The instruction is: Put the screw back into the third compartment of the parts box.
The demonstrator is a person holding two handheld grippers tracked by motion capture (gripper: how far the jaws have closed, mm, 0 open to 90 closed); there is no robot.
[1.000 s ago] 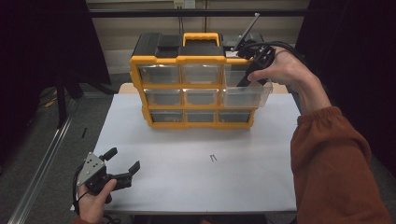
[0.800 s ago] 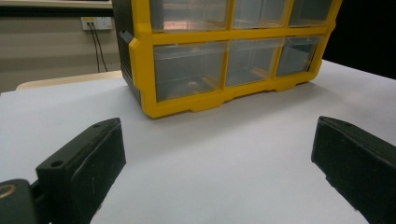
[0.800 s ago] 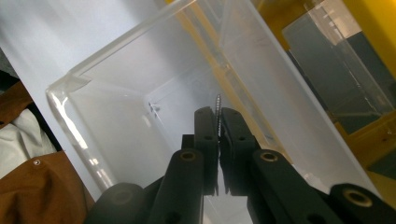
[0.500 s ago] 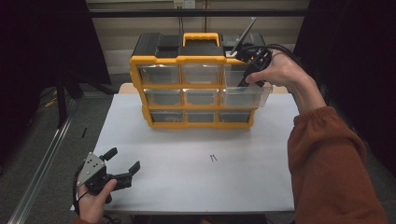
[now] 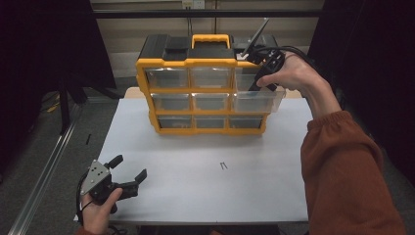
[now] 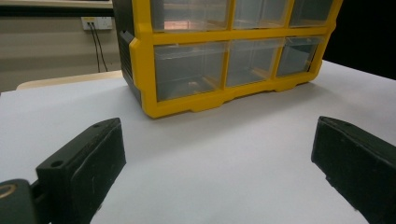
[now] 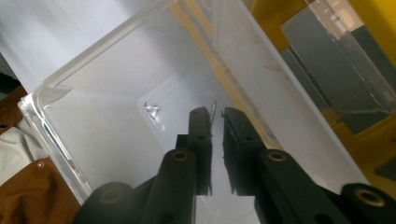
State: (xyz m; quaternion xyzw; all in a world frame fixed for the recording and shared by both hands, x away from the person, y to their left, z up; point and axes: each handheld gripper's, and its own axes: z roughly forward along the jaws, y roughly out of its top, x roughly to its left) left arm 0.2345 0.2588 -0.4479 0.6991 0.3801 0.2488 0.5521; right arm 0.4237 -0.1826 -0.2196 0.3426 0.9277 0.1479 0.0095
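We see the right gripper (image 7: 215, 122) poked into the pulled-out clear drawer (image 5: 259, 100) of the yellow organizer (image 5: 205, 90) on the table (image 5: 205, 191). Its jaws have just been opening, a narrow gap now, a screw (image 7: 213, 113) loose between them. Left gripper (image 5: 128, 172) rests near the table's front-left corner, jaws spread, nothing in them.

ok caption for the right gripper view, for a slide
Right gripper poised inside a pulled-out clear drawer, jaws slightly parted around a small screw.

Glossy clear plastic drawer (image 7: 116, 116), metal screw (image 7: 214, 112)
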